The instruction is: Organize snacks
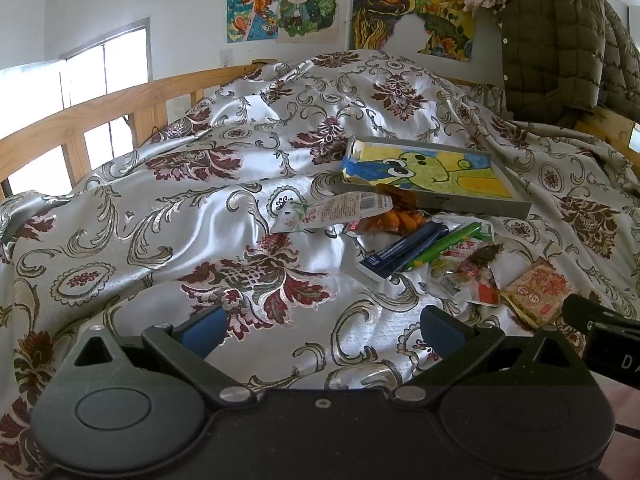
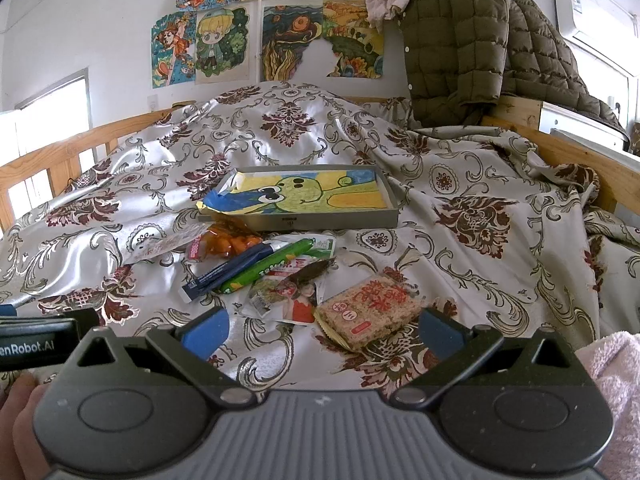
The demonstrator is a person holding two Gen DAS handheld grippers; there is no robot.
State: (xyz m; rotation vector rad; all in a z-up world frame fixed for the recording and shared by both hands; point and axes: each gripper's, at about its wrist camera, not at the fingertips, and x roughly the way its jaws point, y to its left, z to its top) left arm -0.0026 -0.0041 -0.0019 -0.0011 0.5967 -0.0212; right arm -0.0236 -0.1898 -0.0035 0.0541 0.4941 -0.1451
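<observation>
Several snacks lie in a loose pile on the patterned bedspread in front of a shallow grey tray [image 2: 394,216] lined with a green frog drawing. Nearest my right gripper [image 2: 322,330] is a wrapped rice cracker block [image 2: 370,310]. Behind it lie a green stick pack [image 2: 272,266], a dark blue stick pack [image 2: 228,270], an orange snack bag [image 2: 234,242], flat sachets [image 2: 288,298] and a pale packet [image 2: 160,246]. My left gripper [image 1: 320,330] is open over bare bedspread, left of the pile, with the blue pack [image 1: 400,250] ahead. Both grippers are open and empty.
A wooden bed rail [image 1: 100,112] runs along the left and back. A quilted olive jacket [image 2: 480,48] hangs at the back right. Children's drawings [image 2: 224,44] cover the wall. The other gripper shows at the left edge of the right wrist view [image 2: 36,342].
</observation>
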